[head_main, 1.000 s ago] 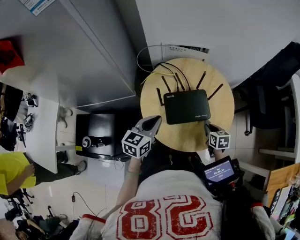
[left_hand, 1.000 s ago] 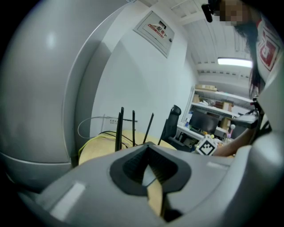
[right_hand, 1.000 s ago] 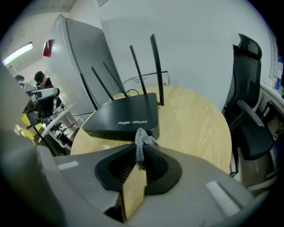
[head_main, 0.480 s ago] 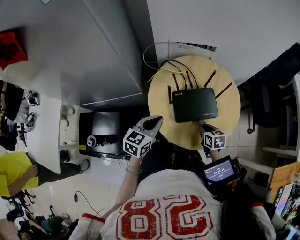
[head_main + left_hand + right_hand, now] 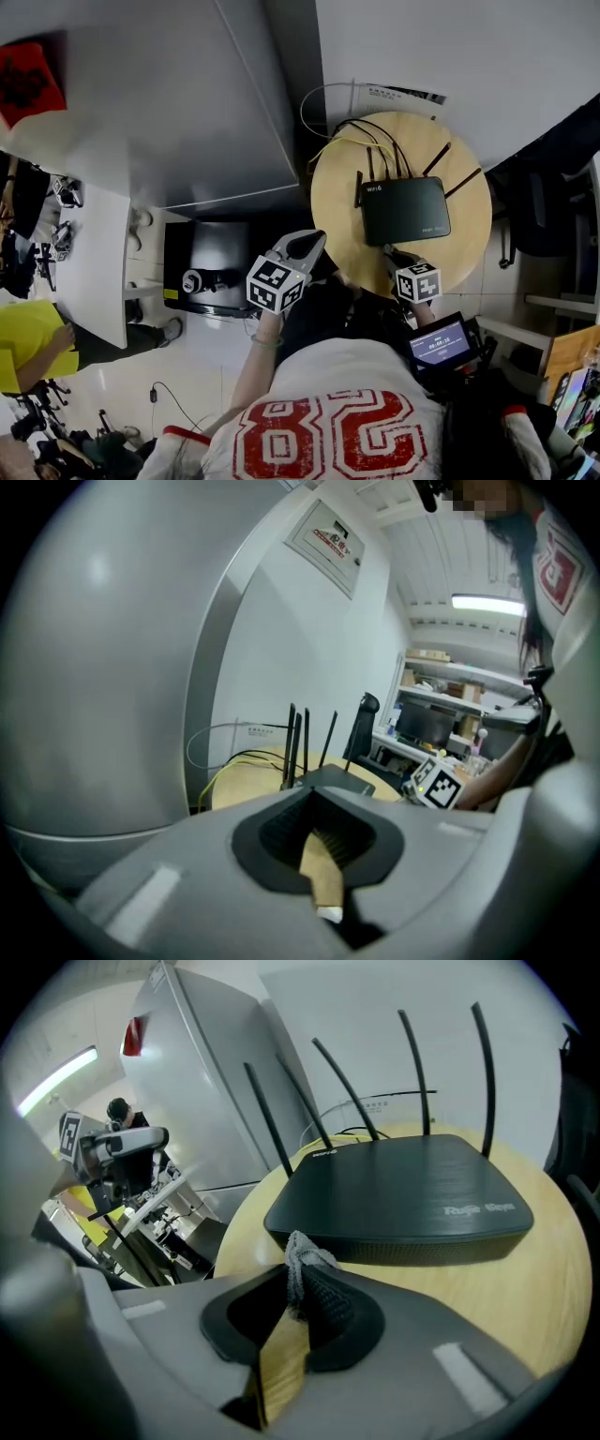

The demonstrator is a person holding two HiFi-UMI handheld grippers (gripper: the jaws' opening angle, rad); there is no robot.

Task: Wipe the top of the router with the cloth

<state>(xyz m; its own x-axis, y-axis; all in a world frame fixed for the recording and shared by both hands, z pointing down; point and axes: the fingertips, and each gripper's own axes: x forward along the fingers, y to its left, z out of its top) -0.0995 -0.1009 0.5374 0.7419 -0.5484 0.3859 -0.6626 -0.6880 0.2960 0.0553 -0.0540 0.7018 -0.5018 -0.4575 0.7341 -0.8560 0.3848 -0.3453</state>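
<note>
The router (image 5: 405,210) lies flat near the middle of the round wooden table (image 5: 337,202), its four antennas (image 5: 412,1063) standing up along the far edge and a bundle of cables (image 5: 370,131) running off behind it toward the wall. The right gripper (image 5: 394,255) sits at the near rim of the table, just beside the router's near edge and short of its top. In the right gripper view its jaws are pressed together on a small grey cloth (image 5: 298,1258), a crumpled tuft of which pokes up past the jaw tips. That tuft sits right in front of the router's front face, toward its left end; whether it touches the casing cannot be told. The router's dark top fills the middle of that view, above the level of the tuft, with bare wood showing on either side of it. The left gripper (image 5: 305,246) hangs off the table's left edge, apart from the router, with its marker cube (image 5: 275,284) toward the person. In the left gripper view its jaws are pressed together with nothing between them, and the router shows beyond them on the table, antennas upright. A small lit screen (image 5: 439,344) sits by the person's right side, below the right gripper
</note>
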